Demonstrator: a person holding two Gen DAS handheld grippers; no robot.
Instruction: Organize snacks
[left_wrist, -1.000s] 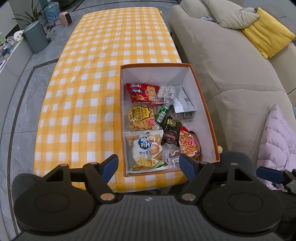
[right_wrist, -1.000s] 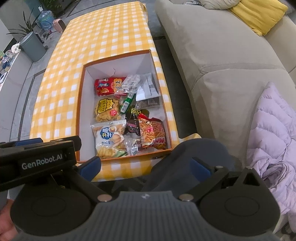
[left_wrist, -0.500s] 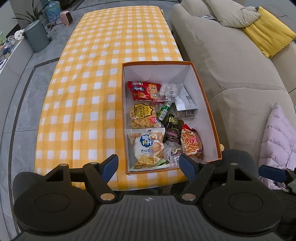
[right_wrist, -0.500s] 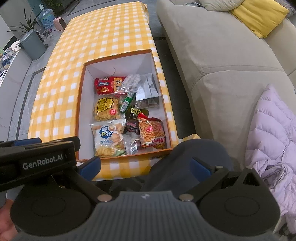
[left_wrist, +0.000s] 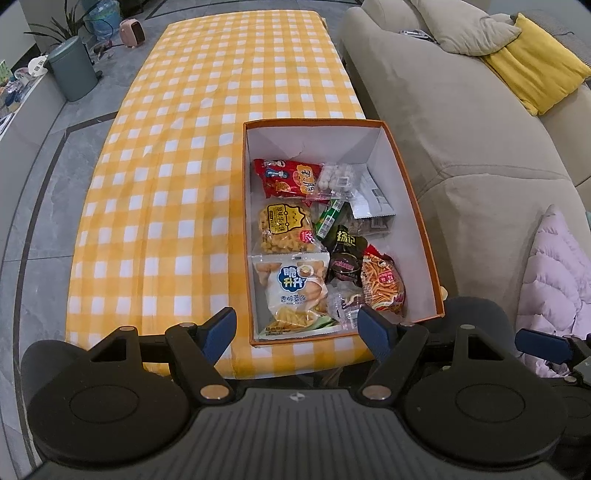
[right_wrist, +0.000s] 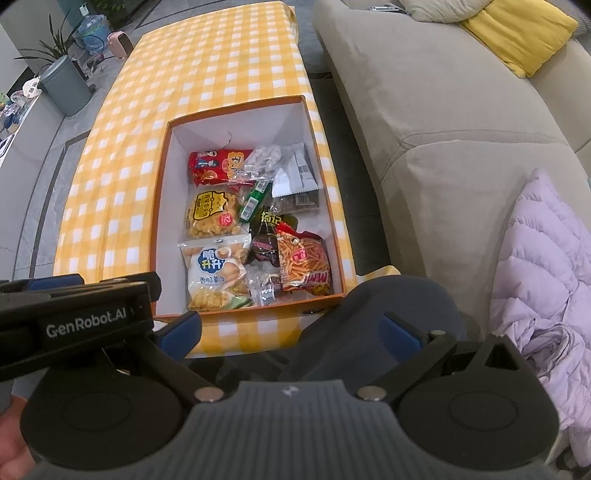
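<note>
Snacks boxed, both tongs spread and empty

L wrist view: my left gripper (left_wrist: 295, 326) is released, jaws wide apart, nothing between them. Orange box (left_wrist: 417, 206) sits just ahead of the tips on the checked tablecloth (left_wrist: 166, 166), near its front-right corner. Inside, nearest my tips: white puff bag (left_wrist: 293, 288), w/ orange stick-snack bag (left_wrist: 382, 282) to its right. Yellow bag (left_wrist: 286, 227) next beyond, red bag (left_wrist: 286, 177) farthest.

R wrist view: right gripper (right_wrist: 290, 330) also released, empty. Box ahead and slightly left of tips, sofa (right_wrist: 443, 129) off to the right, lilac jacket (right_wrist: 546, 277) beside my right finger.
</note>
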